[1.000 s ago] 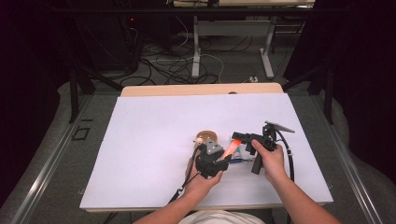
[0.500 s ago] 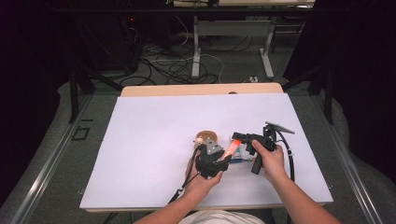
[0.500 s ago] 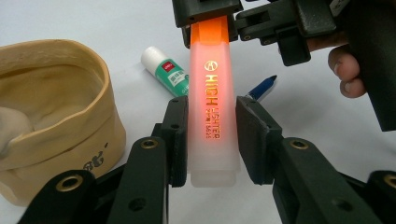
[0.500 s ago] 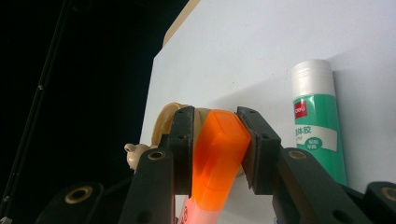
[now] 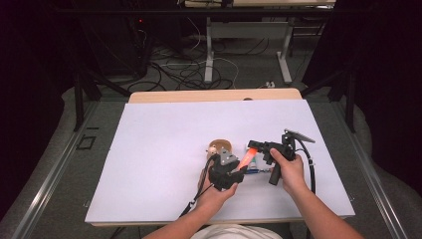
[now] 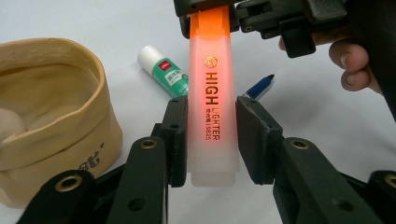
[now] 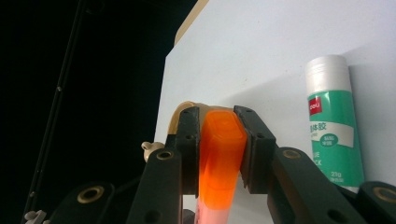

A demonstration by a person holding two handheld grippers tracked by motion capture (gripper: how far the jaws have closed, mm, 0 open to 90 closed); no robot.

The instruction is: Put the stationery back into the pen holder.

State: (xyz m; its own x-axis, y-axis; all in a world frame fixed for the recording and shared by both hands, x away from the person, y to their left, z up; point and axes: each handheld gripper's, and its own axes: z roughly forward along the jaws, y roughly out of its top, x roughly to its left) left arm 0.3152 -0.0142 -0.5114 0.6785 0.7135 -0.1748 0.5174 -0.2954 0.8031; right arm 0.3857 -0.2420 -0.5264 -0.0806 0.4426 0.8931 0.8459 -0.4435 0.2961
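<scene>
I have the orange highlighter (image 6: 211, 98) held above the worktop (image 5: 149, 149), right hand-held gripper (image 7: 219, 144) clenched on its cap, left hand-held gripper (image 6: 210, 135) grasping the body; next, I judge, a straight pull apart to uncap

We see the white bench (image 5: 164, 164) evenly lit from above, its surroundings sunk in near-black — shadows under the hands are soft and short. Up close, the orange highlighter (image 6: 211, 88) glows translucent and sharp, while the black jaws at the bottom edge blur slightly.
</scene>
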